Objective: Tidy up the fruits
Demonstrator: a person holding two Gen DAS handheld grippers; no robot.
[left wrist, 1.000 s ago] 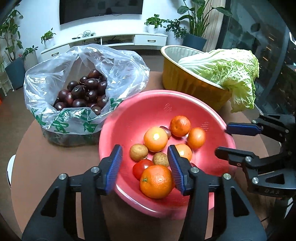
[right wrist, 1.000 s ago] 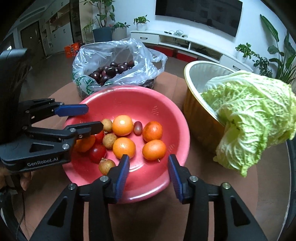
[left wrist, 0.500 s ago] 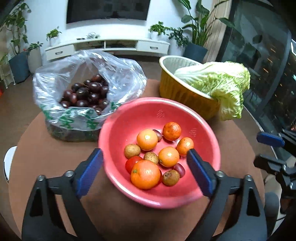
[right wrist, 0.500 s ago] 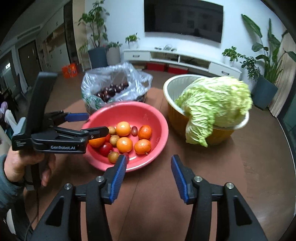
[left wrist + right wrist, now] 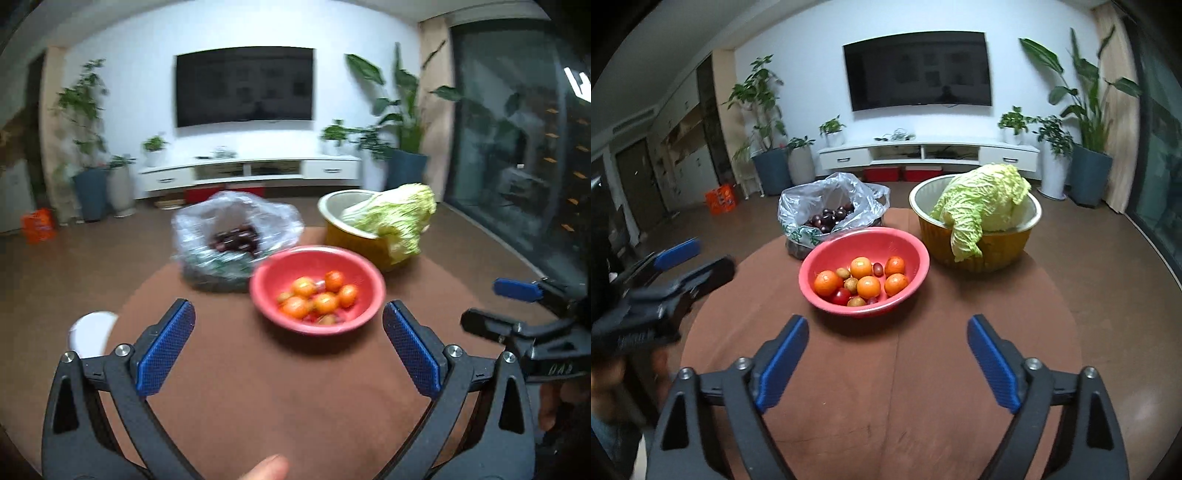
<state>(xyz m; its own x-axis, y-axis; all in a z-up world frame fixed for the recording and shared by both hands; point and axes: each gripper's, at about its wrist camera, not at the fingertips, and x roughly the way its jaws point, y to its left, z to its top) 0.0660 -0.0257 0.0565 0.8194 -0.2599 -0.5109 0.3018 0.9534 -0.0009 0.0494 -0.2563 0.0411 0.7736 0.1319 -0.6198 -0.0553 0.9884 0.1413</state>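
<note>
1. Red plastic round bowl near the desk's middle, holding the task's fruit: orange mandarins, a red cherry tomato, small tan longan-like fruits and a dark grape-like one.
2. Behind-left and touching the bowl, a clear plastic bag of dark plums; behind-right, a gold metal basin with a pale green napa cabbage draped over its rim.
3. Left gripper and right gripper both short of the bowl, blue-padded fingers spread wide, clamped on nothing.
4. Likely trouble: fruit packed touching, so wide fingers reaching for one mandarin could nudge neighbours or squash the soft tomato; round fruit could also roll off the brown round desk if dropped outside a container.
5. Further risk: a push on the light bowl's rim could tip or slide it into the bag.
6. Both grippers near the same spot, so a collision between them seems possible.
7. Right wrist view sharp: small fruits told apart, left gripper seen blurred at the left.
8. Left wrist view blurred, fruit mere orange blobs, yet alone in showing a white round object beyond the desk's left edge and a fingertip at the bottom.
</note>
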